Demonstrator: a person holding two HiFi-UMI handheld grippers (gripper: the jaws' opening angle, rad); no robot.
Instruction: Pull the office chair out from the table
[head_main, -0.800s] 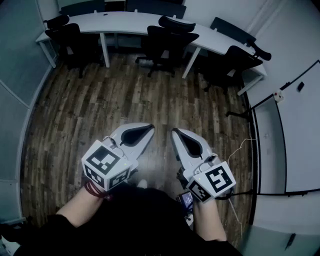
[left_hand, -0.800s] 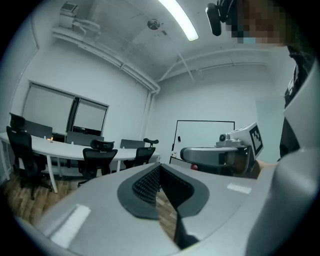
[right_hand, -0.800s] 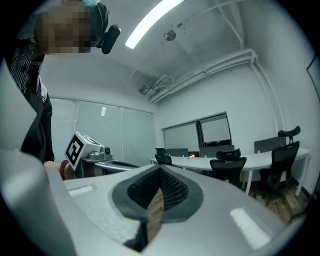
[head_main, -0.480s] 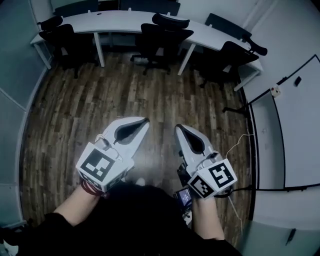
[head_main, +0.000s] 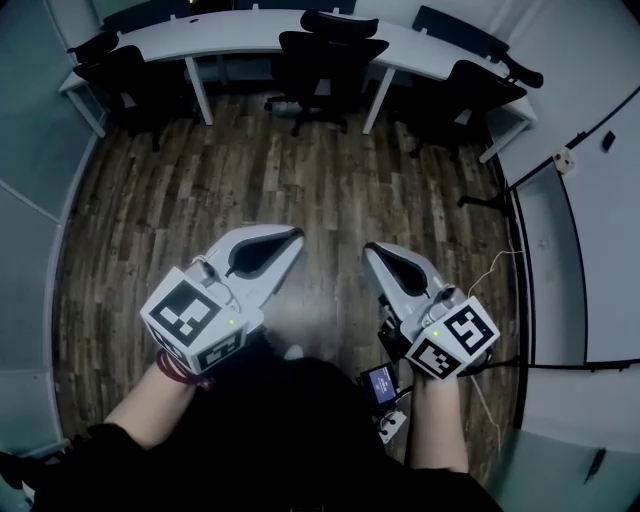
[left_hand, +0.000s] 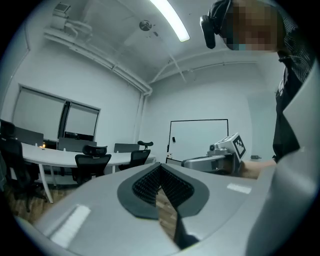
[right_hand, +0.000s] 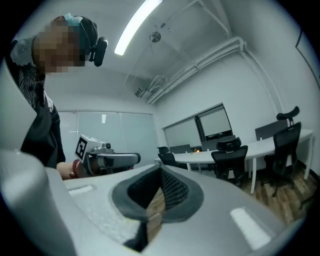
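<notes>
Three black office chairs stand at a long white table (head_main: 240, 35) far ahead: one at the left (head_main: 125, 70), one in the middle (head_main: 330, 50), one at the right (head_main: 470, 90), all close against it. My left gripper (head_main: 296, 235) and right gripper (head_main: 371, 250) are held side by side over the wooden floor, well short of the chairs, both shut and holding nothing. In the left gripper view the shut left gripper (left_hand: 160, 168) points toward the middle chair (left_hand: 92, 162). In the right gripper view the shut right gripper (right_hand: 161, 173) has that chair (right_hand: 230, 156) behind it.
Dark wooden floor (head_main: 250, 180) stretches between me and the table. A whiteboard (head_main: 610, 230) stands along the right wall, with a thin cable (head_main: 492, 290) on the floor near it. A glass partition (head_main: 30, 150) bounds the left side.
The table and chairs sit slightly higher in the head view. The right gripper has drifted a little to the right. Both grippers stay shut and empty.
</notes>
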